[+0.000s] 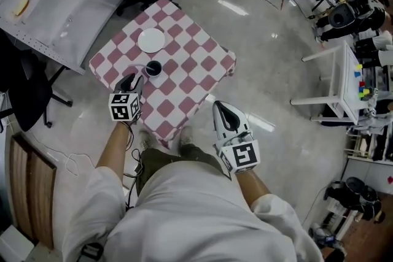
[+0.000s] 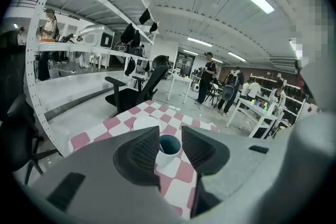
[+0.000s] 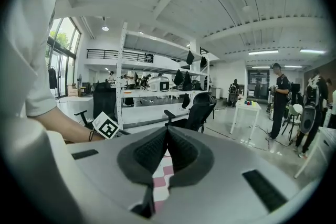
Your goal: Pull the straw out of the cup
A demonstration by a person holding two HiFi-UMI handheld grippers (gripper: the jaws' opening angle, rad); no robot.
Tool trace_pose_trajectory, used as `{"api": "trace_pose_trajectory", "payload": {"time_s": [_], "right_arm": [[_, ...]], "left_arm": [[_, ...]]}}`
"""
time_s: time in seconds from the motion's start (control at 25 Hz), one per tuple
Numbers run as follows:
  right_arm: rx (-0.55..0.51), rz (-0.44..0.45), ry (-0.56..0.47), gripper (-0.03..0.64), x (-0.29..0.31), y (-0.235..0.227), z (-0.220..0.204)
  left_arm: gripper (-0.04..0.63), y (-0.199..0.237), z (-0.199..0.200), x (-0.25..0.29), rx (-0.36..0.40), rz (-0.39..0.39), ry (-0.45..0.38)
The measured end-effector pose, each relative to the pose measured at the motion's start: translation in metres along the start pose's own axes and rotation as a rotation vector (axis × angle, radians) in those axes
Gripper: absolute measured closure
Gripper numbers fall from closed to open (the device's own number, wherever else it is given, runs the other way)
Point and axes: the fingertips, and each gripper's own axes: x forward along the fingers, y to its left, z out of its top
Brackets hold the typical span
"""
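Oddly, no straw shows in the cup [image 1: 153, 68]; left tongs [image 1: 135, 79], parted, frame it from 7 o'clock; right tongs [image 1: 218, 107] pinched together, empty. Cup probably light, tippable.

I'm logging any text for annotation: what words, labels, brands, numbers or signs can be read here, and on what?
None can be read.
The left tool and right tool carry only black-and-white square markers, no letters or digits.
The cup and plate show no print.
Items on the background shelves are too small to tell.
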Motion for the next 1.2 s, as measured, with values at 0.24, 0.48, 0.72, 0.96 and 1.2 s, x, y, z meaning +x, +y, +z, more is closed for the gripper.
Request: {"api": "trace_pose_trajectory", "payload": {"time_s": [0.24,0.48,0.72,0.96,1.2], "right_arm": [[0.002,-0.024,0.02,0.614,-0.003,-0.008,-0.004],[0.004,-0.049,0.049,0.614,-0.008,-0.016,-0.012],[0.002,-0.06,0.074,0.614,-0.009,-0.021,-0.018],[0.004,-0.061,0.099,0.614,-0.004,-0.023,-0.024],[0.007,-0.062,0.124,0.614,-0.001,-0.024,-0.033]], "left_arm": [[0.465,0.014,-0.019,0.029,-0.023,0.007,0.062],[0.465,0.022,-0.032,0.051,-0.048,0.011,0.102],[0.465,0.031,-0.047,0.072,-0.084,0.022,0.142],[0.466,0.037,-0.051,0.089,-0.115,0.011,0.153],[0.466,0.04,-0.055,0.102,-0.141,0.001,0.151]]}}
